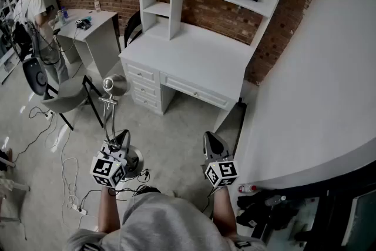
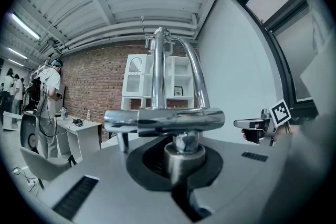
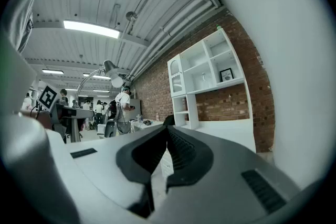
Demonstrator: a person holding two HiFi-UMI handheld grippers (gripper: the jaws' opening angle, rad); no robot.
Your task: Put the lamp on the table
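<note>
The lamp [image 1: 108,104] is chrome, with a round base, twin curved stems and a small domed head. It stands upright off the floor [image 1: 170,138], in front of the white counter [image 1: 194,62] and apart from it. The left gripper [image 1: 119,143] is held out roughly level, and its fingers [image 2: 105,176] are clamped on the short post just above the base. The right gripper [image 1: 212,141] is held level beside it, well apart, pointing toward the counter, and its fingers [image 3: 184,152] are pressed together with nothing between them.
</note>
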